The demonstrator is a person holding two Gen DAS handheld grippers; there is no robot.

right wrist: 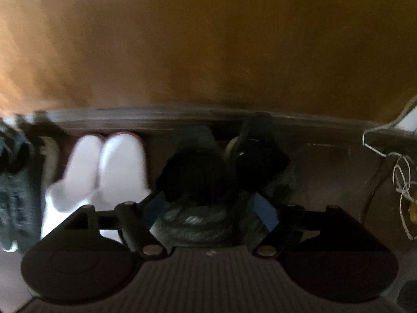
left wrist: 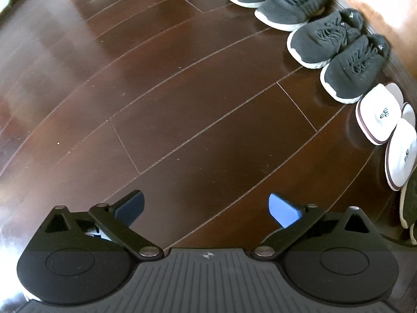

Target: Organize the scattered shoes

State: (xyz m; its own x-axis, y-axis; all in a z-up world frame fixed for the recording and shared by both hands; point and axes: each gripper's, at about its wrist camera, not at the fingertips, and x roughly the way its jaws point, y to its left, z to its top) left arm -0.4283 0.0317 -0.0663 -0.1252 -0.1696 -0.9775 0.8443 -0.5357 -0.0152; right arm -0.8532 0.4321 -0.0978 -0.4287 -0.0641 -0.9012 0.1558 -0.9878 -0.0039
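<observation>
In the left wrist view my left gripper [left wrist: 207, 208] hangs open over bare dark wood floor [left wrist: 182, 104], nothing between its blue pads. Along the right edge runs a row of shoes: two pairs of black sneakers [left wrist: 292, 5] [left wrist: 351, 67], then a pair of white slippers [left wrist: 378, 112]. In the blurred right wrist view my right gripper [right wrist: 209, 211] is shut on a dark grey knit shoe [right wrist: 192, 221], which points toward the baseboard [right wrist: 156, 118]. A second dark shoe [right wrist: 260, 154] lies just to its right. White slippers [right wrist: 120, 164] sit to its left.
An orange-brown wall [right wrist: 208, 39] rises behind the baseboard. White cables [right wrist: 401, 177] tangle on the floor at the far right. A dark sneaker [right wrist: 15, 182] lies at the far left. Part of a grey shoe [left wrist: 410, 203] shows at the left wrist view's right edge.
</observation>
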